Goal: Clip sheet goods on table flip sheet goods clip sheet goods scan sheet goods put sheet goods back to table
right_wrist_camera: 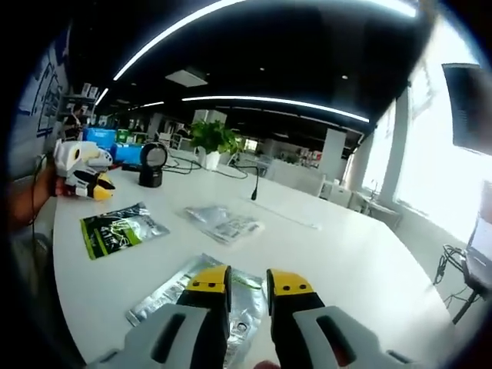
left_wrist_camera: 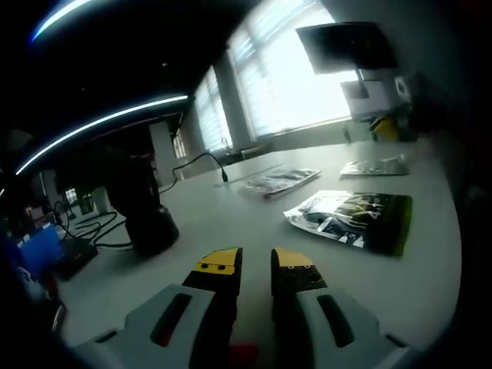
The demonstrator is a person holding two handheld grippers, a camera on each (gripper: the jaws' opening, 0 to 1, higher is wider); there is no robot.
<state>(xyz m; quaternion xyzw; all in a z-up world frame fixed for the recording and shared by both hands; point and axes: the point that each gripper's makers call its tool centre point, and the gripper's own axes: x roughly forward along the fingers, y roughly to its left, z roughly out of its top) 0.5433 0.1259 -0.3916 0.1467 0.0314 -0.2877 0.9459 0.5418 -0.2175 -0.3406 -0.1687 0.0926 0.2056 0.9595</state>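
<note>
Three flat sealed packets lie on a white table [right_wrist_camera: 346,261]. In the left gripper view a green and black packet [left_wrist_camera: 354,221] lies ahead to the right of my left gripper [left_wrist_camera: 256,265], with a silvery packet [left_wrist_camera: 278,182] and another silvery packet [left_wrist_camera: 374,167] beyond it. My left gripper's yellow-tipped jaws stand almost together with nothing between them. In the right gripper view my right gripper [right_wrist_camera: 247,286] hovers over a silvery packet [right_wrist_camera: 173,296], jaws close together and holding nothing. Further off lie the green packet [right_wrist_camera: 119,228] and a second silvery packet [right_wrist_camera: 224,223]. A hand holds the left gripper [right_wrist_camera: 83,175] at the far left.
A black device [left_wrist_camera: 146,211] with cables stands left of my left gripper, and also appears as a black round-headed device [right_wrist_camera: 152,165] at the table's far end. A potted plant [right_wrist_camera: 214,138] and a thin black stalk [right_wrist_camera: 255,184] stand behind. A dark monitor [left_wrist_camera: 346,46] hangs by the windows.
</note>
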